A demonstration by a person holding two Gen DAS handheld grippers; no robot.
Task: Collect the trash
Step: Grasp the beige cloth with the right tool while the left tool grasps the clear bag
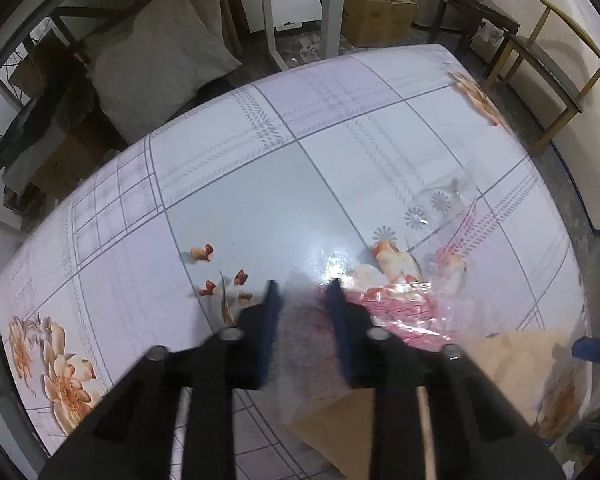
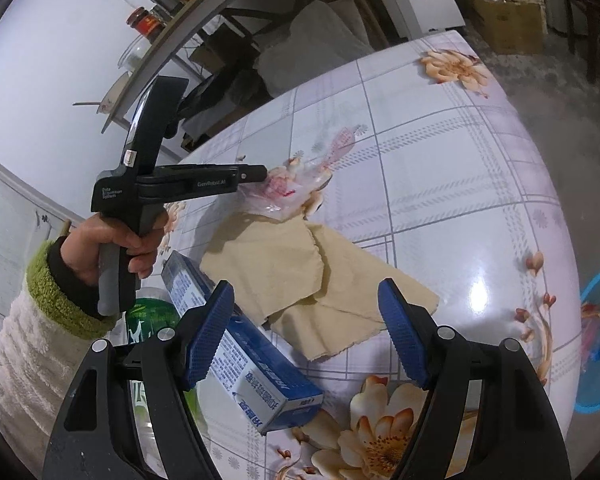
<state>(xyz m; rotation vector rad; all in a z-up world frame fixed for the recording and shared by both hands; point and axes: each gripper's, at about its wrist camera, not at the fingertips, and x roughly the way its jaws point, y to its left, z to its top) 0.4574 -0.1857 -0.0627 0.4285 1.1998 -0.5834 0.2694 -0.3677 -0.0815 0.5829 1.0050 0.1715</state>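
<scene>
A clear plastic wrapper with pink print sits pinched in the left tongs, lifted just over the desk; beige paper lies beneath; the right tongs gape wide, empty, above a blue box.

Floral tablecloth; wooden chair; cardboard box; pillow.
</scene>
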